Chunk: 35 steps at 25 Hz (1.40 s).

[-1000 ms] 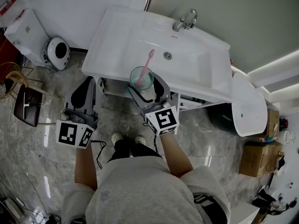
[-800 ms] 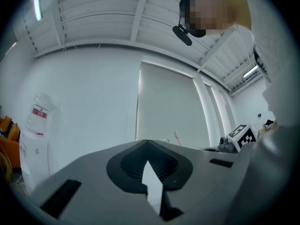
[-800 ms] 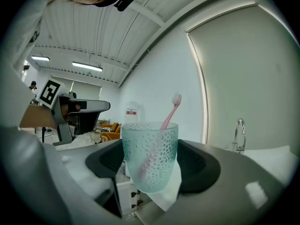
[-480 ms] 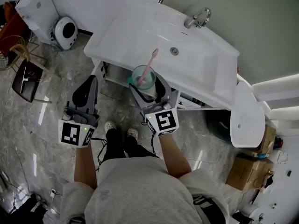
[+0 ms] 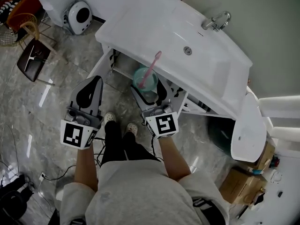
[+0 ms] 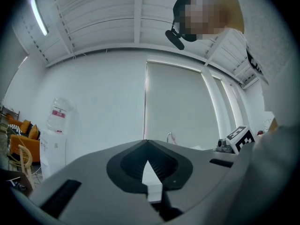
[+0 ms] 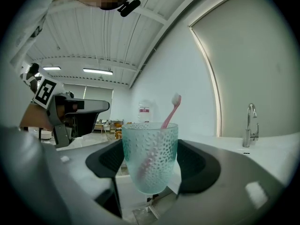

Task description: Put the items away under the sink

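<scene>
A pale green dimpled tumbler [image 5: 145,80] [image 7: 150,156] holds a pink toothbrush [image 5: 153,64] [image 7: 169,110] that leans up and to the right. My right gripper [image 5: 151,89] [image 7: 152,165] is shut on the tumbler, holding it upright in front of the white sink [image 5: 164,41] at the level of its front edge. Below the basin is the dark open space [image 5: 123,65] of the cabinet. My left gripper [image 5: 90,93] [image 6: 147,165] hangs to the left over the floor, jaws together, holding nothing.
A chrome tap [image 5: 215,20] stands at the sink's back. A white toilet lid [image 5: 246,125] is to the right, with cardboard boxes [image 5: 243,186] beyond it. A white round appliance [image 5: 80,14] and a dark chair [image 5: 33,57] stand at the left on the marble floor. My shoes [image 5: 119,123] are below.
The view has shifted down and back, so the sink sits higher and further right in frame. The tumbler has dropped from over the basin's rim to in front of its edge.
</scene>
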Available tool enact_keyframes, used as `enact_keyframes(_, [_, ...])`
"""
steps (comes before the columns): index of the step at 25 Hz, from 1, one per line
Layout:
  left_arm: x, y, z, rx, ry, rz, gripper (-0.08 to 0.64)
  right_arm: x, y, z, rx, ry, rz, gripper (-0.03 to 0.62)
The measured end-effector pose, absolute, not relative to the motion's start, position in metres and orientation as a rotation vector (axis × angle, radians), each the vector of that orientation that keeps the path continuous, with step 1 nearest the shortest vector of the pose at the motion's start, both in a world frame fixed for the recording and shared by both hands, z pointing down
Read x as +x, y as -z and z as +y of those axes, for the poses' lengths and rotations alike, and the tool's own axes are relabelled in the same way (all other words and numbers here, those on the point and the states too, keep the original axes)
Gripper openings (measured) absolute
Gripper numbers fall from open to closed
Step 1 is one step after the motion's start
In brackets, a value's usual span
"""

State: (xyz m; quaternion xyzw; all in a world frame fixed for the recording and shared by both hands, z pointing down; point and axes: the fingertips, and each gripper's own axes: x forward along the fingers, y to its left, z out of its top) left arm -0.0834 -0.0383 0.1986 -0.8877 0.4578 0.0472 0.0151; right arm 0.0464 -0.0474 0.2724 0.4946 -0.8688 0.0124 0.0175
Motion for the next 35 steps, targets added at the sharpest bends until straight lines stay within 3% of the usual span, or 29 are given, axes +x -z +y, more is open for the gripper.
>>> enact_keyframes(18, [-0.131, -0.258, -0.027, -2.846, -0.129, 1.43, 0.007, -0.027, -0.336, -0.033, 1.424, -0.064, -2.699, 0.362])
enact_keyframes(35, [-0.131, -0.379, -0.049, -2.976, -0.04, 1.266, 0.008, -0.056, -0.462, -0.062, 1.48, -0.116, -2.665, 0.362])
